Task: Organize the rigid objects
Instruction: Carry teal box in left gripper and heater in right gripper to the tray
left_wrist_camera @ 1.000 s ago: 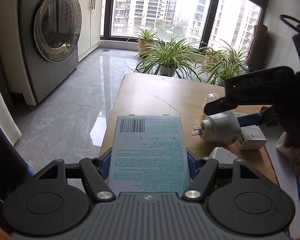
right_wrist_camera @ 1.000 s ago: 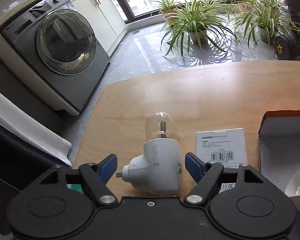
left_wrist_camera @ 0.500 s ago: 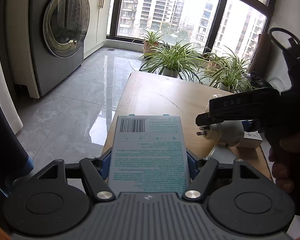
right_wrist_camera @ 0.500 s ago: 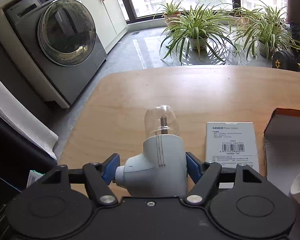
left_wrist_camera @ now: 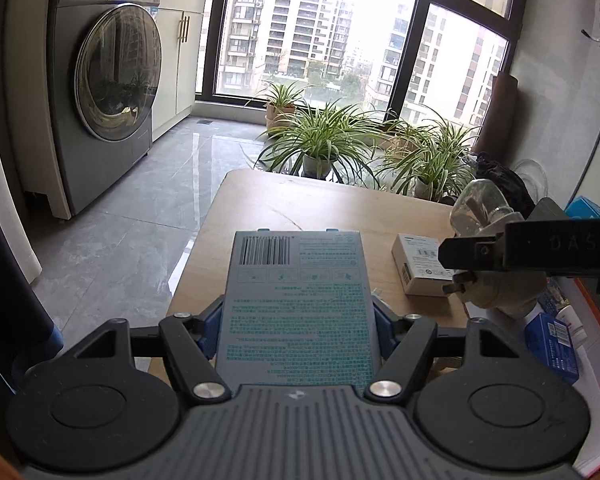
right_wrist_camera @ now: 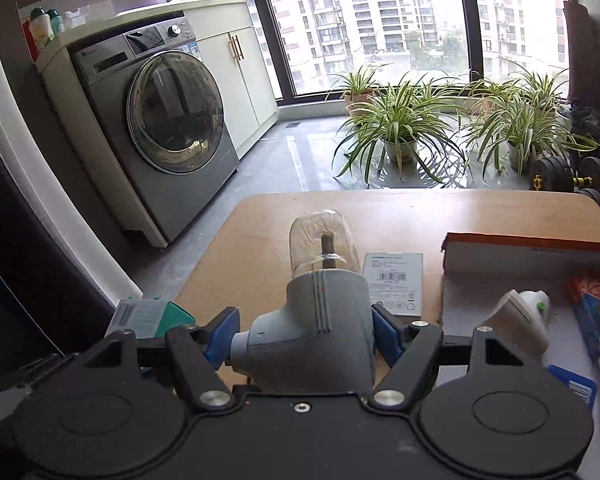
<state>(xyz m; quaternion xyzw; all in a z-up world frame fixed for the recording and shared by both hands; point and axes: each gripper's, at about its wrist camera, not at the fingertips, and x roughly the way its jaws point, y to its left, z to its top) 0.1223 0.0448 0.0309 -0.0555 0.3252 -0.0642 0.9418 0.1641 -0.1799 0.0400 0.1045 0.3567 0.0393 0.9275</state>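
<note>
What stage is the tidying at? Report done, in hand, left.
Done: nothing visibly sorted. In hand: left gripper clamps the flat teal-printed box; right gripper has just closed on the white plug-in night light with clear bulb. Left: the small white adapter box lies on the wooden table.

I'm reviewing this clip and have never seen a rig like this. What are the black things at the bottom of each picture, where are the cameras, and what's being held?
No robot here: a person holds a two-finger claw in each hand, each with a fisheye camera looking along its fingers. The left claw grips a flat teal-printed box. The right claw grips a white plug-in lamp with a clear bulb; its jaws have just closed on it. On the wooden table lie a small white adapter box and an open carton holding more items.
</note>
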